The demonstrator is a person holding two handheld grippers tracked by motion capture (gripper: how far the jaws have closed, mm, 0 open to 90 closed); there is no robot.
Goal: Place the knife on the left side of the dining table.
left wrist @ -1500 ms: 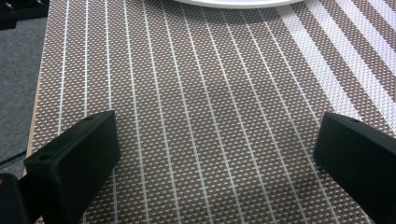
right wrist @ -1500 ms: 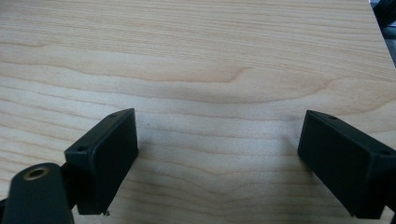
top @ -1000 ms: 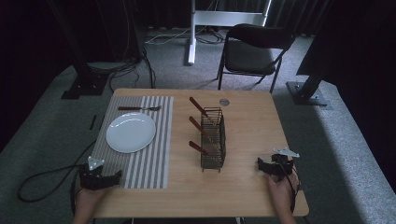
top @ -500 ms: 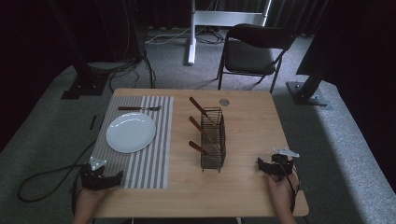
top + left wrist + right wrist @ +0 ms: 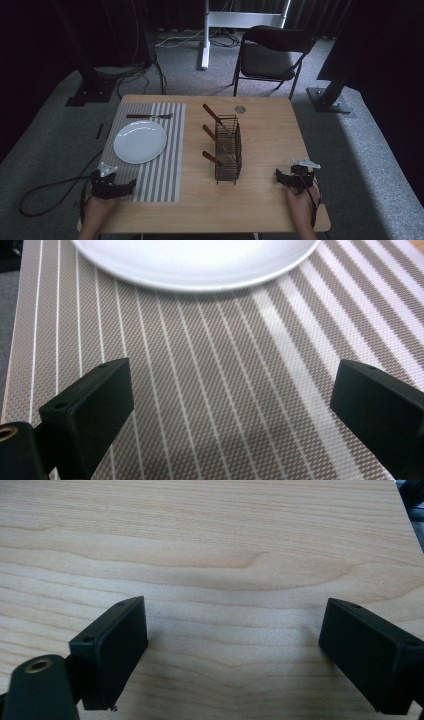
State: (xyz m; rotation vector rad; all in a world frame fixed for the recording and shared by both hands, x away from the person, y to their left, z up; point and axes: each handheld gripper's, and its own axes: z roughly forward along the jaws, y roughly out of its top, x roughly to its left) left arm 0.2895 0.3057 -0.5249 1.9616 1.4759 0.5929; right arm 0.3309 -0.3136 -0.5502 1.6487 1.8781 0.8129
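Observation:
My left gripper (image 5: 131,185) rests at the table's front left, on the near edge of a striped placemat (image 5: 159,170), and it is open. In the left gripper view its jaws stand wide apart over the striped placemat (image 5: 210,390), with the white plate (image 5: 195,265) just ahead. The white plate (image 5: 140,141) sits on the mat, a fork (image 5: 149,116) beyond it. My right gripper (image 5: 278,176) is at the front right, open on bare wood (image 5: 225,570). A black wire basket (image 5: 228,150) stands mid-table with three wooden-handled utensils (image 5: 212,157) leaning out to the left.
A small round metal disc (image 5: 240,109) lies near the table's far edge. A black folding chair (image 5: 272,52) stands behind the table, with stand bases and cables on the carpet. Cables trail from both grippers off the near edge.

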